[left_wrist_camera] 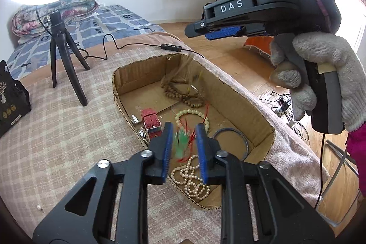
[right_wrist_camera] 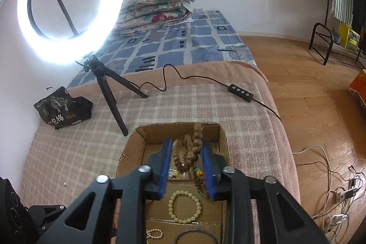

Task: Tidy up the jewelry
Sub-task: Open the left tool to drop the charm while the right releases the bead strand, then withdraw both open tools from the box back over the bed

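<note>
- The left gripper [left_wrist_camera: 183, 148] hangs over the near end of the cardboard box [left_wrist_camera: 256, 111], fingers spread; a blurred green tassel piece with red threads [left_wrist_camera: 181, 143] sits in the gap, and no pad visibly presses it.
- The right gripper [right_wrist_camera: 186, 166], in a gloved hand [left_wrist_camera: 320, 75], points down over the box's far end, fingers parted; a wooden bead string [right_wrist_camera: 193, 152] hangs blurred between them, and contact cannot be told.
- Inside the box: a cream bead bracelet [right_wrist_camera: 184, 206], pearl strand [left_wrist_camera: 194, 182], dark bangle [left_wrist_camera: 231, 141], red watch strap [left_wrist_camera: 151, 123], brown bead necklace [left_wrist_camera: 183, 93].
- The box sits on a checked blanket [right_wrist_camera: 80, 148] on the bed, near the ring light tripod [right_wrist_camera: 107, 88].
</note>
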